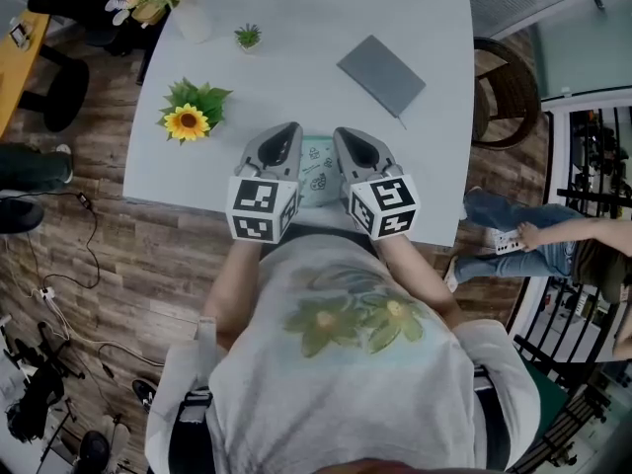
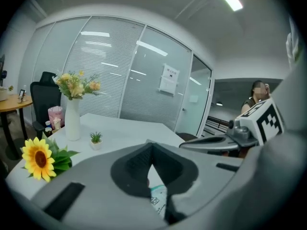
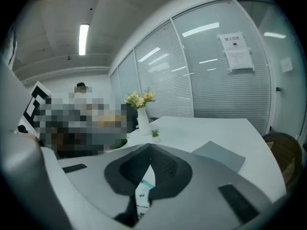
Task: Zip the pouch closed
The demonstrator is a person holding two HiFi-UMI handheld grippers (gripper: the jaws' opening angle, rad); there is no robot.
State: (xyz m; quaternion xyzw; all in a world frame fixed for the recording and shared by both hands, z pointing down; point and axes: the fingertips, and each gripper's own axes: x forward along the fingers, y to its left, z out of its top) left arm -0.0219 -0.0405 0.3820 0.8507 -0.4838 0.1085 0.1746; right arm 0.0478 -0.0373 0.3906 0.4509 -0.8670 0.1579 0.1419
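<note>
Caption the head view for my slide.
Left gripper and right gripper, both shut, flank the pouch at the table's near edge.

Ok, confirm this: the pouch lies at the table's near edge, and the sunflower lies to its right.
Wrong on one count: the sunflower lies to the left of the pouch, not the right, as the head view shows. The pouch does lie at the near edge of the table.
</note>
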